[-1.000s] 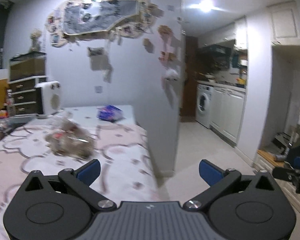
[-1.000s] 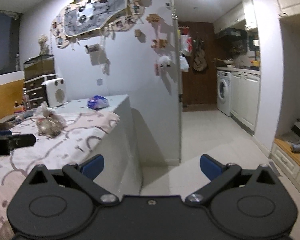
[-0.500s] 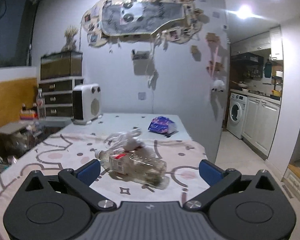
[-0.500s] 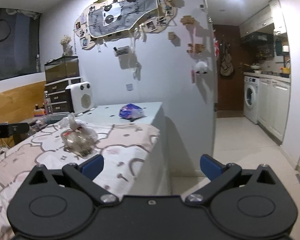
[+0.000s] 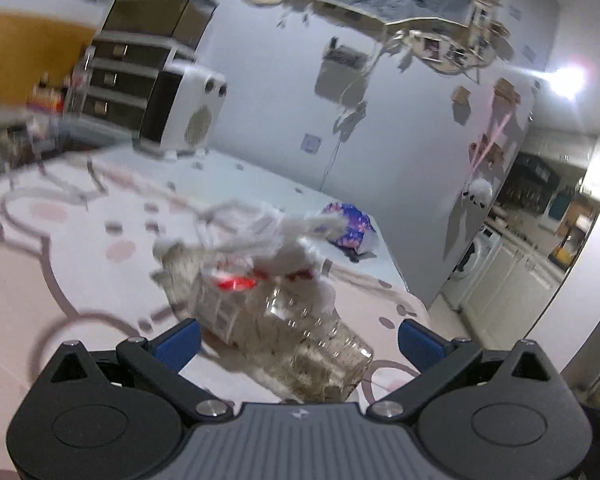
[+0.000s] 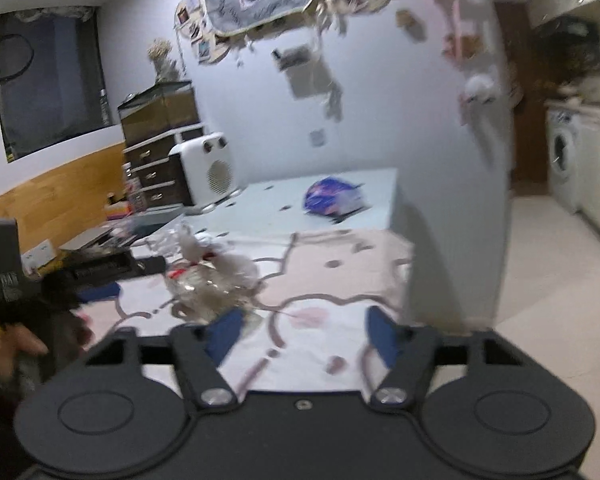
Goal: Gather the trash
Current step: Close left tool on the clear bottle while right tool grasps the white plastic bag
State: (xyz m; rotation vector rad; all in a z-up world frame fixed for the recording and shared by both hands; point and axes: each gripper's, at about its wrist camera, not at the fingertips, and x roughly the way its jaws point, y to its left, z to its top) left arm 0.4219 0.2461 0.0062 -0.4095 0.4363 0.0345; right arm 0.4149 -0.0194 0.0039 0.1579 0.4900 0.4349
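Note:
A clear plastic bag [image 5: 268,304] knotted at the top, with crushed bottles and a red label inside, lies on the pink patterned tablecloth [image 5: 80,240]. My left gripper [image 5: 299,343] is open and low over the cloth, and the near end of the bag sits between its blue pads [image 5: 178,344]; no pad visibly presses on it. A blue-purple wrapper [image 5: 350,228] lies farther back near the table's right edge. In the right wrist view, my right gripper [image 6: 303,334] hovers over the cloth to the right of the bag [image 6: 212,280], its jaws closing with nothing between them. The left gripper [image 6: 132,278] shows at the left.
A white heater [image 6: 206,172] and dark drawers [image 6: 156,168] stand at the table's back left, beside clutter [image 6: 100,240]. The table's right edge [image 6: 404,264] drops to a tiled floor [image 6: 540,280], with a washing machine [image 6: 562,160] beyond. A hand [image 6: 16,344] holds the left gripper.
Both grippers swung toward the table. The left one closed in on the bag, which now lies between its fingers. The right jaws narrowed from fully open.

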